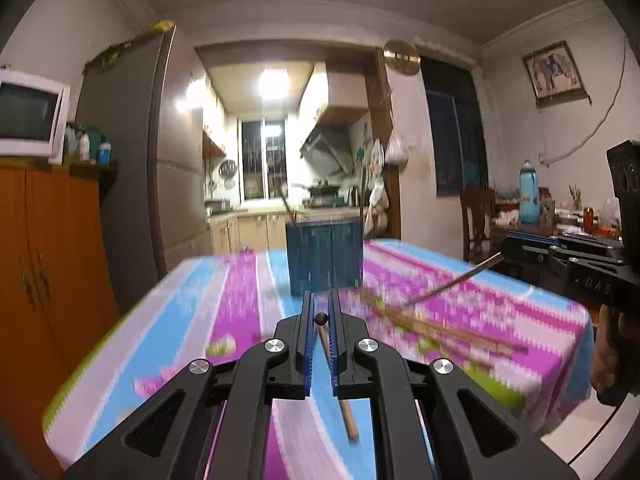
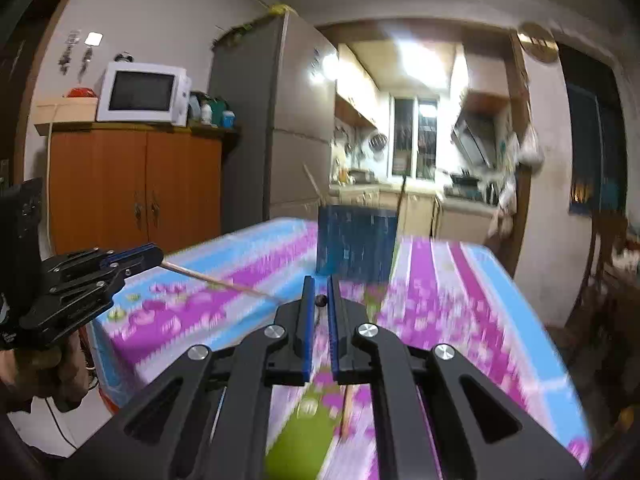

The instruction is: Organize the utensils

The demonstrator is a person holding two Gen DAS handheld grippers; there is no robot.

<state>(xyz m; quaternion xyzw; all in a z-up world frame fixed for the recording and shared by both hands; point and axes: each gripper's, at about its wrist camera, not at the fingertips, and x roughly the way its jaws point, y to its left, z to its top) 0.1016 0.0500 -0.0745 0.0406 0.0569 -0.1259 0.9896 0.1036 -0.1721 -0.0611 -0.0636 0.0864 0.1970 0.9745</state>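
A blue utensil holder (image 1: 325, 255) stands on the table with utensils sticking up from it; it also shows in the right wrist view (image 2: 356, 243). My left gripper (image 1: 321, 312) is shut on a wooden chopstick (image 1: 340, 392) that hangs down between its fingers. My right gripper (image 2: 319, 298) is shut on another chopstick (image 2: 346, 408). Each gripper shows in the other view, the right (image 1: 505, 249) and the left (image 2: 160, 258), each with a chopstick pointing out. Several loose chopsticks (image 1: 436, 330) lie on the cloth at right.
The table has a pink, blue and white patterned cloth (image 1: 224, 320). An orange cabinet (image 2: 132, 184) with a microwave (image 2: 142, 94) and a grey fridge (image 2: 256, 132) stand at left. A chair (image 1: 476, 220) and a cluttered side table (image 1: 568, 216) stand at right.
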